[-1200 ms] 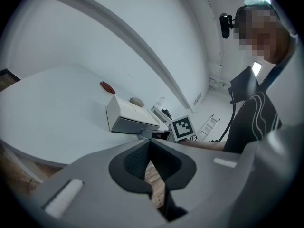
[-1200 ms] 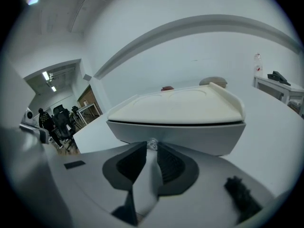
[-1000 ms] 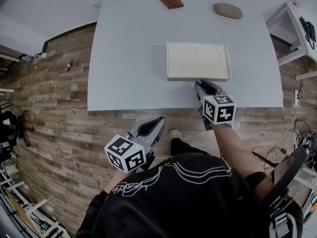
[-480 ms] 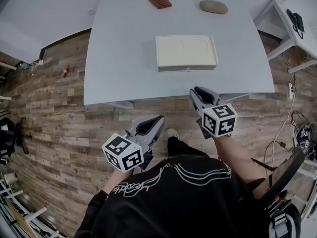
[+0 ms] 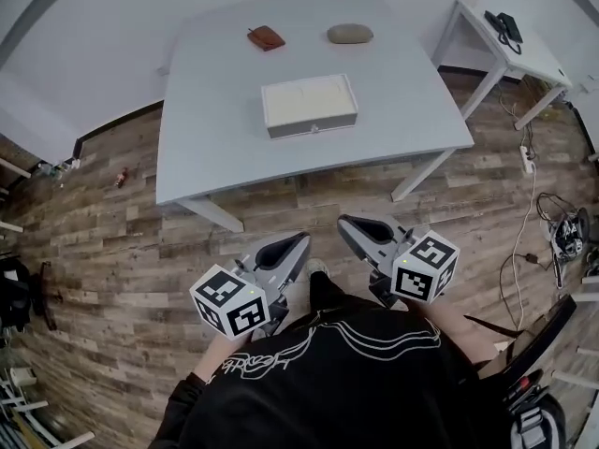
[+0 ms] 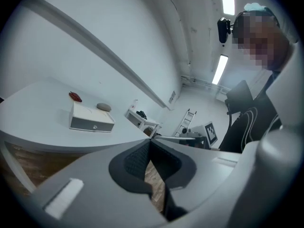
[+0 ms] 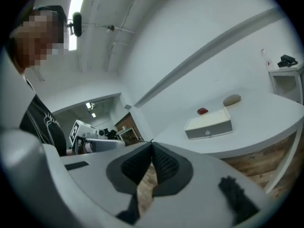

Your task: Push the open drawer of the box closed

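Observation:
The white box [image 5: 309, 106] stands on the grey table [image 5: 215, 138], its drawer front flush with the body and a small knob in the middle. It also shows in the left gripper view as the box [image 6: 91, 119] and in the right gripper view as the box [image 7: 209, 126]. Both grippers hang over the wooden floor, well short of the table. My left gripper [image 5: 298, 241] is shut and holds nothing. My right gripper [image 5: 348, 223] is likewise shut and empty. In each gripper view the jaws meet at the tips, left gripper [image 6: 149, 140], right gripper [image 7: 152, 143].
A red-brown object [image 5: 267, 37] and a grey pebble-shaped object [image 5: 350, 34] lie at the table's far side. A white side table [image 5: 501, 50] with a black phone stands at the right. Cables [image 5: 562, 237] lie on the floor at the right.
The right gripper, which was at the box's front, has drawn back off the table. The person has stepped away; the table and box now sit farther off.

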